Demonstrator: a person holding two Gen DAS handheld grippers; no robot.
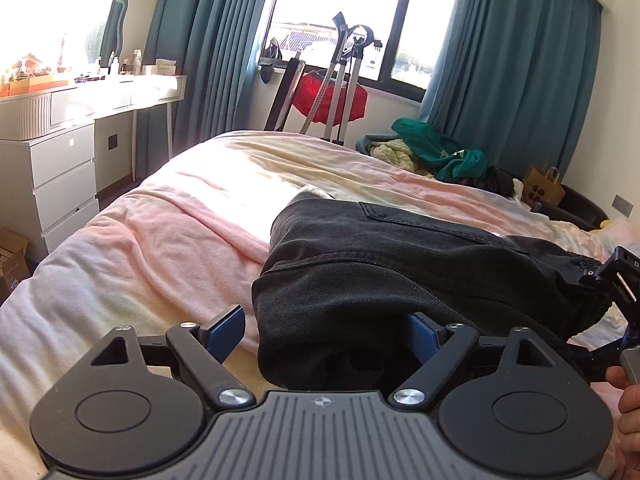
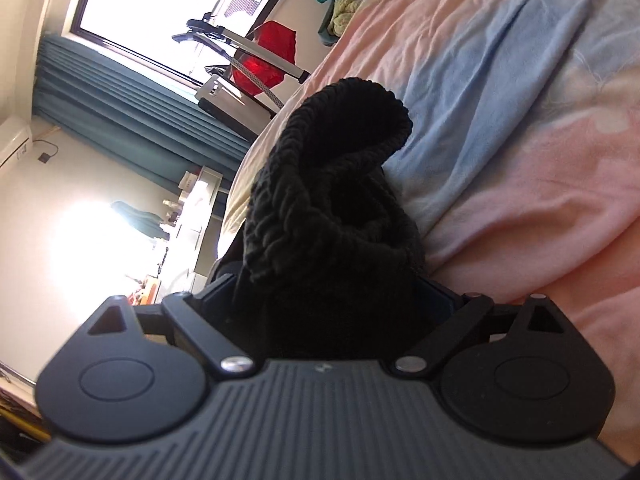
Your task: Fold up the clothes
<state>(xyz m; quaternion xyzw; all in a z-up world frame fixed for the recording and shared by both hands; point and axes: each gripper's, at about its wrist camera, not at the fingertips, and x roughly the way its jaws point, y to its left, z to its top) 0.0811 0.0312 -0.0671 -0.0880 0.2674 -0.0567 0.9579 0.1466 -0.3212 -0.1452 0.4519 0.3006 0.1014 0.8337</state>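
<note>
A black denim garment [image 1: 400,264] lies folded over on the pink bed cover [image 1: 168,240]. My left gripper [image 1: 326,332] is open, its blue fingers [image 1: 228,330] wide apart, and the garment's near fold lies between them. My right gripper [image 2: 332,300] is rolled on its side with its jaws wide apart. The garment's black elastic waistband [image 2: 340,184] bunches up between its fingers. The right gripper also shows at the right edge of the left wrist view [image 1: 618,280], at the waistband end.
A pile of green and cream clothes [image 1: 432,152] lies at the bed's far right corner. A white dresser [image 1: 60,160] stands left of the bed. A garment steamer stand [image 1: 340,80] and a red item stand by the window. A brown paper bag [image 1: 544,184] sits at the right.
</note>
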